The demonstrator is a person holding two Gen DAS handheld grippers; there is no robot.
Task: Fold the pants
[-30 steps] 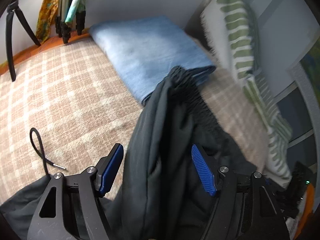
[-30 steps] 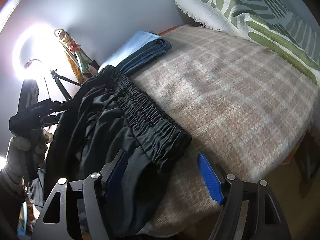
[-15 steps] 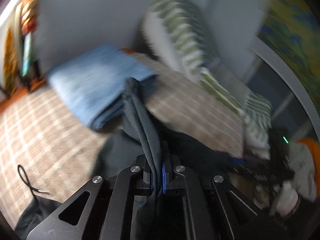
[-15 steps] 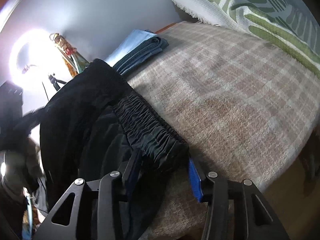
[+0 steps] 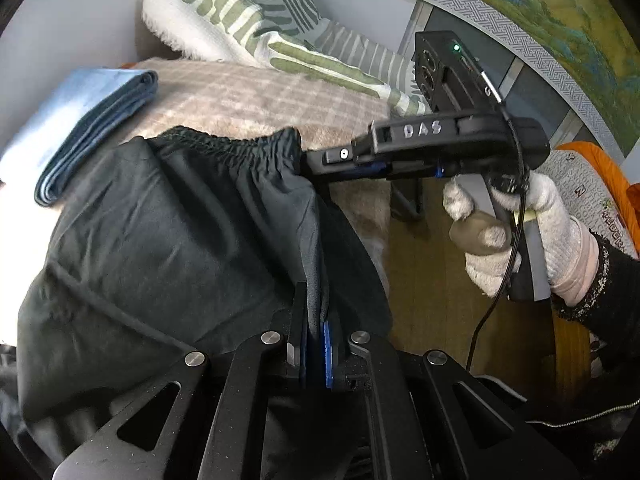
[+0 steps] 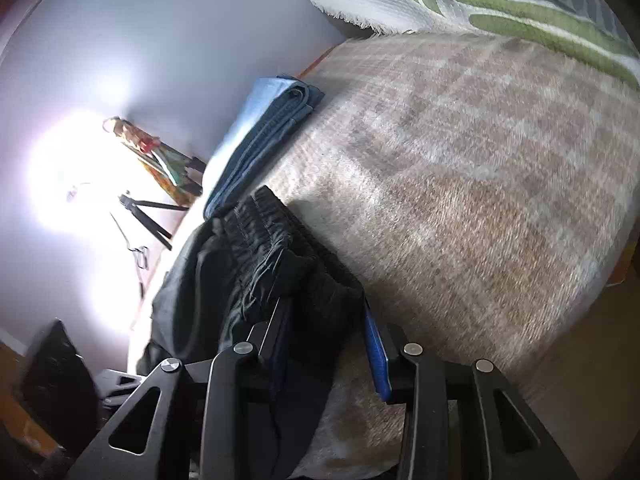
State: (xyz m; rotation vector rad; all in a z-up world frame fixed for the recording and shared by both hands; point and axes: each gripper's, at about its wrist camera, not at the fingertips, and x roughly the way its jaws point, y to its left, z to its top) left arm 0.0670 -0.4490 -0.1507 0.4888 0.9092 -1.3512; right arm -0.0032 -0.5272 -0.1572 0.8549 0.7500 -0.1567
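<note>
Gripping dark pants [image 5: 168,236] (legs cut off)

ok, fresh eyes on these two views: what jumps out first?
The dark pants fill the middle of both views, bunched on the plaid blanket, with the left hand-held gripper shut on a fold of fabric. In the left view the right hand-held gripper pinches the elastic waistband, held by a white-gloved hand. Folded blue jeans lie behind.
</note>
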